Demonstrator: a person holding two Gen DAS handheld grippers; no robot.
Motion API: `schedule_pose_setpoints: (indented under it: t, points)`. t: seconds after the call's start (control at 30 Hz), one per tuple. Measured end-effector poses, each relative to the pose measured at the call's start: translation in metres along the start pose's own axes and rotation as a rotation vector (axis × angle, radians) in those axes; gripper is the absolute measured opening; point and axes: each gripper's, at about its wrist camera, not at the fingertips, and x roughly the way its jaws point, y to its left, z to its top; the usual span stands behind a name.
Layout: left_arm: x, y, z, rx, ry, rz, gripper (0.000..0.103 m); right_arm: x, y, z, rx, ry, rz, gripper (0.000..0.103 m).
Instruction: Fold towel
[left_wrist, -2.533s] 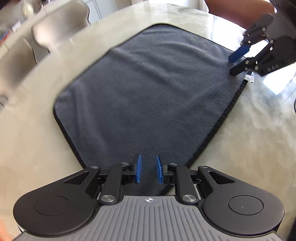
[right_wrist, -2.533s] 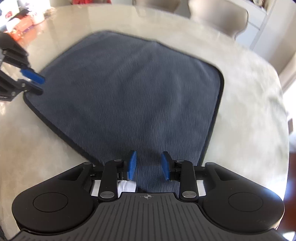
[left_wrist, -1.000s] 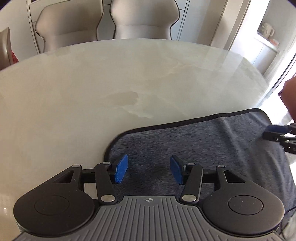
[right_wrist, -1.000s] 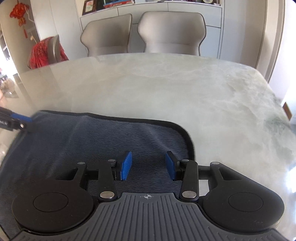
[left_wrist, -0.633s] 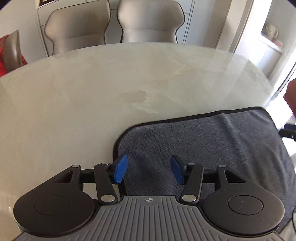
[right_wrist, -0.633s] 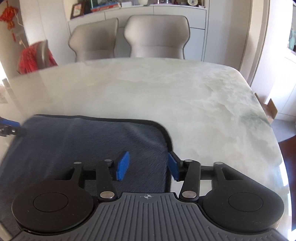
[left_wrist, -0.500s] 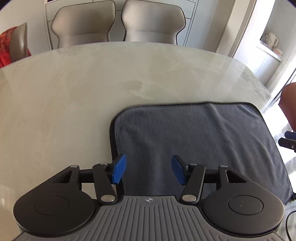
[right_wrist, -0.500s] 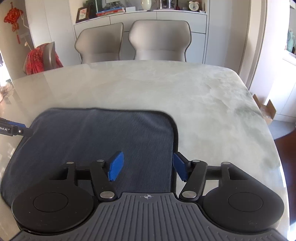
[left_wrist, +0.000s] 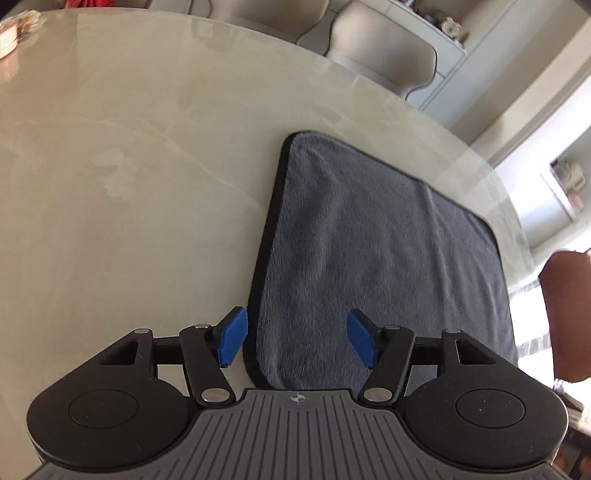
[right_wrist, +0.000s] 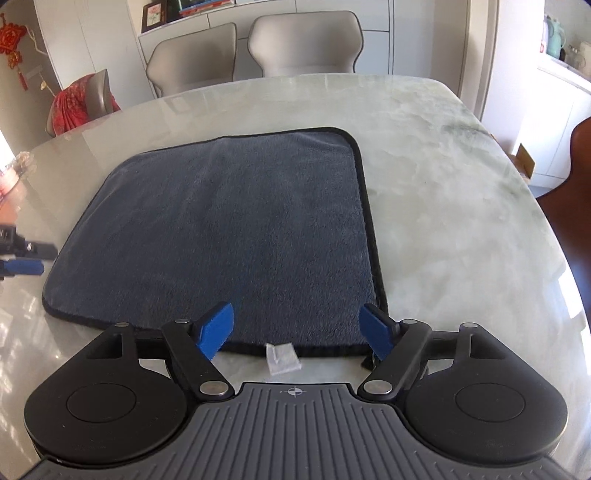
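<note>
A dark grey towel (left_wrist: 373, 258) with black edging lies flat on the marble table (left_wrist: 129, 184). In the right wrist view the same towel (right_wrist: 236, 229) spreads ahead, its white label (right_wrist: 282, 357) sticking out from the near edge. My left gripper (left_wrist: 295, 341) is open over the towel's near left corner, holding nothing. My right gripper (right_wrist: 297, 330) is open too, above the near edge by the right corner. The left gripper's blue fingertips (right_wrist: 22, 266) show at the far left of the right wrist view, beside the towel.
Two beige chairs (right_wrist: 255, 48) stand at the table's far side, and a chair draped in red cloth (right_wrist: 79, 103) is at the left. A brown chair back (left_wrist: 569, 317) rises at the right. White cabinets line the wall behind.
Both grippers let go of the towel and opened wider, then drew back and up. The towel, pulled toward me earlier, now lies spread flat and its label shows.
</note>
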Motion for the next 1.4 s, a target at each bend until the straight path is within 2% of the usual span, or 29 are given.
schedule_pose_setpoints:
  t: [0.1, 0.17, 0.23, 0.33, 0.5, 0.77, 0.93, 1.07, 1.1, 1.17, 1.2, 1.3, 1.4]
  points:
    - [0.002, 0.003, 0.013, -0.047, -0.016, -0.013, 0.069, -0.004, 0.004, -0.004, -0.007, -0.008, 0.005, 0.077]
    - [0.007, 0.004, 0.022, -0.060, 0.001, -0.017, 0.069, -0.006, 0.006, -0.005, -0.009, -0.014, 0.009, 0.078]
    - [0.014, 0.003, 0.029, -0.065, 0.027, 0.014, 0.070, -0.009, 0.008, -0.006, -0.011, -0.020, 0.013, 0.079]
    - [0.020, 0.004, 0.032, -0.065, 0.056, 0.047, 0.070, -0.012, 0.011, -0.007, -0.014, -0.030, 0.019, 0.080]
    - [0.032, 0.005, 0.037, -0.073, 0.103, 0.033, 0.071, -0.014, 0.011, -0.006, -0.012, -0.037, 0.021, 0.080]
    - [0.042, 0.004, 0.040, -0.074, 0.118, 0.019, 0.075, -0.013, 0.010, -0.005, -0.006, -0.031, 0.021, 0.081]
    - [0.046, -0.002, 0.041, -0.046, 0.108, 0.032, 0.072, -0.012, 0.010, -0.005, -0.001, -0.026, 0.026, 0.081]
    - [0.046, -0.011, 0.039, 0.038, 0.104, 0.062, 0.042, -0.012, 0.009, -0.006, 0.001, -0.027, 0.027, 0.081]
    - [0.047, -0.010, 0.038, 0.038, 0.106, 0.064, 0.037, -0.012, 0.009, -0.006, 0.003, -0.026, 0.028, 0.081]
    - [0.048, -0.009, 0.039, 0.027, 0.115, 0.064, 0.010, -0.012, 0.008, -0.006, 0.011, -0.024, 0.031, 0.081]
    - [0.050, -0.007, 0.039, 0.014, 0.122, 0.065, 0.006, -0.012, 0.008, -0.007, 0.015, -0.023, 0.031, 0.081]
    - [0.049, -0.003, 0.038, -0.011, 0.118, 0.064, 0.005, -0.012, 0.008, -0.006, 0.020, -0.026, 0.032, 0.081]
    - [0.044, -0.010, 0.037, 0.014, 0.097, 0.055, 0.005, -0.013, 0.010, -0.005, 0.019, -0.032, 0.036, 0.081]
